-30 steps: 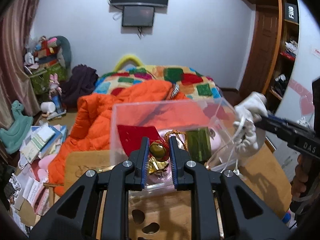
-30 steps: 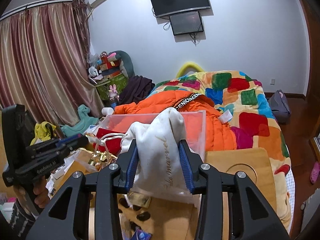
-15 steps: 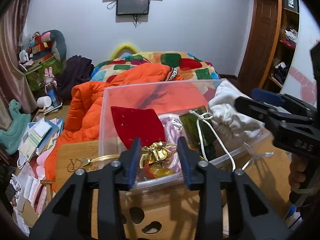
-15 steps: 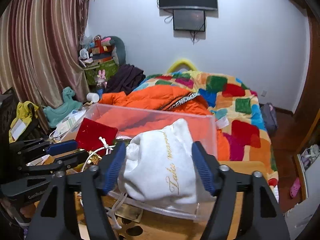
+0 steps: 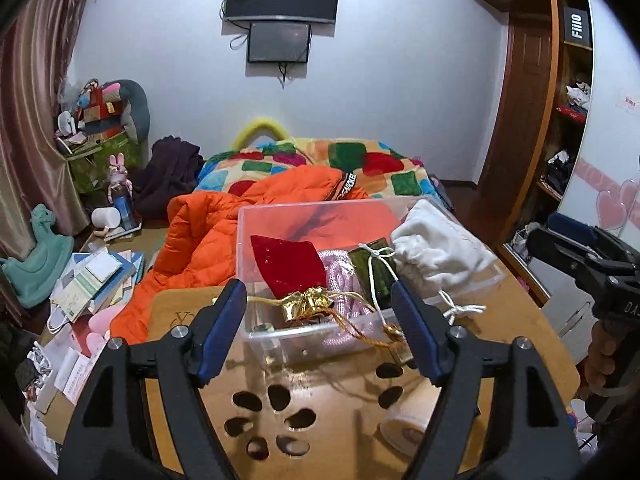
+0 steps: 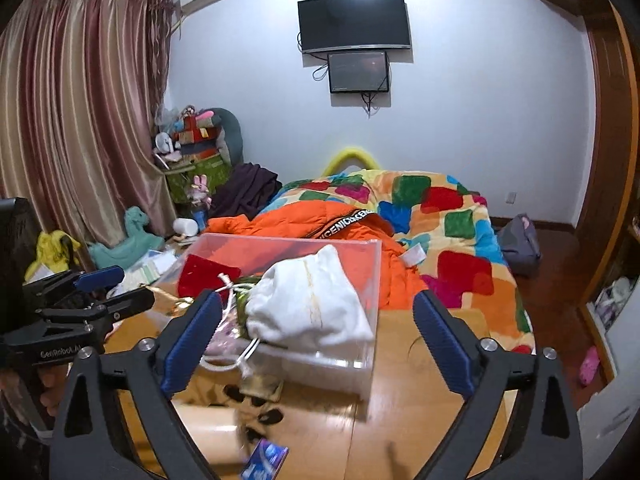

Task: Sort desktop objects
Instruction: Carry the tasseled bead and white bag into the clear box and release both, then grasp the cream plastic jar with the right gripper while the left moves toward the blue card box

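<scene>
A clear plastic box (image 5: 256, 236) (image 6: 372, 264) stands on the wooden table. In it lie a red velvet pouch (image 5: 290, 264) (image 6: 204, 274), a gold bow ornament (image 5: 306, 304), a pink coil (image 5: 340, 280), a dark green item (image 5: 376, 272) and a white drawstring bag (image 5: 440, 248) (image 6: 312, 300). My left gripper (image 5: 318, 332) is open and empty in front of the box. My right gripper (image 6: 316, 342) is open and empty, just behind the white bag. Each gripper shows in the other's view, the right (image 5: 576, 256) and the left (image 6: 100, 292).
The wooden table (image 5: 344, 412) (image 6: 404, 412) has cut-out holes near its front. A pale roll (image 5: 404, 426) and a small blue packet (image 6: 266, 458) lie on it. Beyond the table are a bed with an orange jacket (image 5: 240, 220), floor clutter at left and shelves at right.
Both grippers opened and drew back from the box. The left let go of the gold bow ornament; the right let go of the white bag, which now rests in the box.
</scene>
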Tool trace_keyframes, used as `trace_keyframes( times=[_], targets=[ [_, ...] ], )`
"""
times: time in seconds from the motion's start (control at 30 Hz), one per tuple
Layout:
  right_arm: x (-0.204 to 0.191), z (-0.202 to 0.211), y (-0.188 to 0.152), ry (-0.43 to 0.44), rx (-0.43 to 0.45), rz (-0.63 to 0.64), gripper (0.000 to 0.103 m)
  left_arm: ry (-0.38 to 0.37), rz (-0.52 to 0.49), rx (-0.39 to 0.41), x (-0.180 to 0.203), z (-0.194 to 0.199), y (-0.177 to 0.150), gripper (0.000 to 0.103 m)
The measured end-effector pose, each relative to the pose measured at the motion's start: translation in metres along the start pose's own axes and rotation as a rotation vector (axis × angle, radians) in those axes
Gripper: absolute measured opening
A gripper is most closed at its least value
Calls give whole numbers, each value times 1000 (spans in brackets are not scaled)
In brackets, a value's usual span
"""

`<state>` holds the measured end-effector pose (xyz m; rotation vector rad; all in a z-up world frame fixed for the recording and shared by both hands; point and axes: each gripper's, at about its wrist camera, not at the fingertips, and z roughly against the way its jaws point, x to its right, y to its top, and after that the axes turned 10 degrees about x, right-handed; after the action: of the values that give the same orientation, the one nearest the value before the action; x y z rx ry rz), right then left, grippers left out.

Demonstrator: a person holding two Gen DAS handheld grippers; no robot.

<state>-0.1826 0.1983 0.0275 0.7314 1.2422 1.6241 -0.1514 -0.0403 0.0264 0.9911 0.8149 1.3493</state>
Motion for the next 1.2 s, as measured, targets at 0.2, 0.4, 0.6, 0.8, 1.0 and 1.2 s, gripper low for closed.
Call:
trace_keyframes(
  times=[0.2, 0.4, 0.6, 0.8, 1.0, 1.2],
  targets=[
    [-2, 25, -13, 11, -1, -2, 99, 1, 15, 21, -1, 27, -7, 85],
    [-8, 35, -38, 43, -44, -14, 100, 1, 21, 7, 1, 41, -26, 88],
    [-23, 28, -70, 128, -124, -39, 100, 7, 36, -51, -3, 41, -55, 88],
    [-47, 13, -97, 174, -189, 20, 100, 2, 67, -105, -10, 39, -80, 88],
    [-67, -14, -114, 187, -253, 86, 90, 9, 101, -146, -18, 36, -97, 88],
    [-62, -19, -114, 231, -266, 42, 65, 4, 126, -166, -18, 35, -104, 88]
  ],
)
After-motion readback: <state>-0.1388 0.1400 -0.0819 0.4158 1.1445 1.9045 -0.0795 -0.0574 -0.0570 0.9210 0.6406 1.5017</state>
